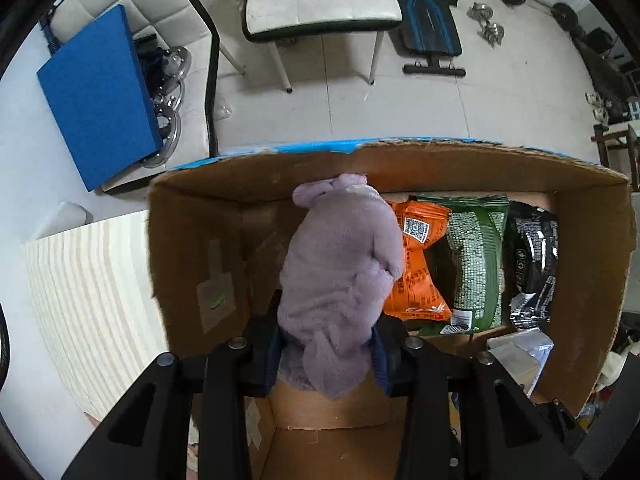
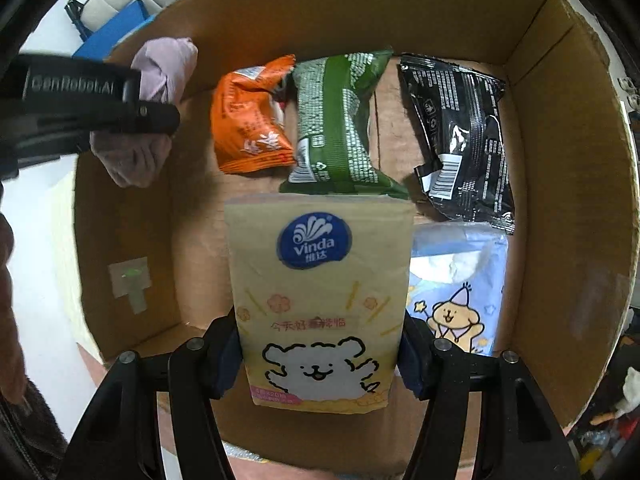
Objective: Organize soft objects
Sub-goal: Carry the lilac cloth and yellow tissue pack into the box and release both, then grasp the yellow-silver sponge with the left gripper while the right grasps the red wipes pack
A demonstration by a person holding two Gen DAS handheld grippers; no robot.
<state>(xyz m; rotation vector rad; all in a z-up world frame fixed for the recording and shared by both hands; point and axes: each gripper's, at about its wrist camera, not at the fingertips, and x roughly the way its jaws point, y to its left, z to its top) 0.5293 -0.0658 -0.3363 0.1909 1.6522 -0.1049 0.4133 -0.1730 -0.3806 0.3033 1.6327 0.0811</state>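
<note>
Two soft things are up over the box [image 2: 568, 184] now. Your left gripper [image 1: 328, 344] is squeezed shut on the purple plush toy [image 1: 340, 272], so lower it into the bare left side. Your right gripper [image 2: 320, 356] is pinching the tissue pack [image 2: 320, 292]; set it down gently. Inside lie an orange bag [image 2: 248, 120], a green bag [image 2: 340, 120], a black bag [image 2: 464, 140] and a blue pack [image 2: 460, 280].

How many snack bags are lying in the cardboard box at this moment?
3, in a row along the far side of the cardboard box: the orange bag on the left, the green bag in the middle, the black bag on the right. Others may be hidden behind the held tissue pack.
</note>
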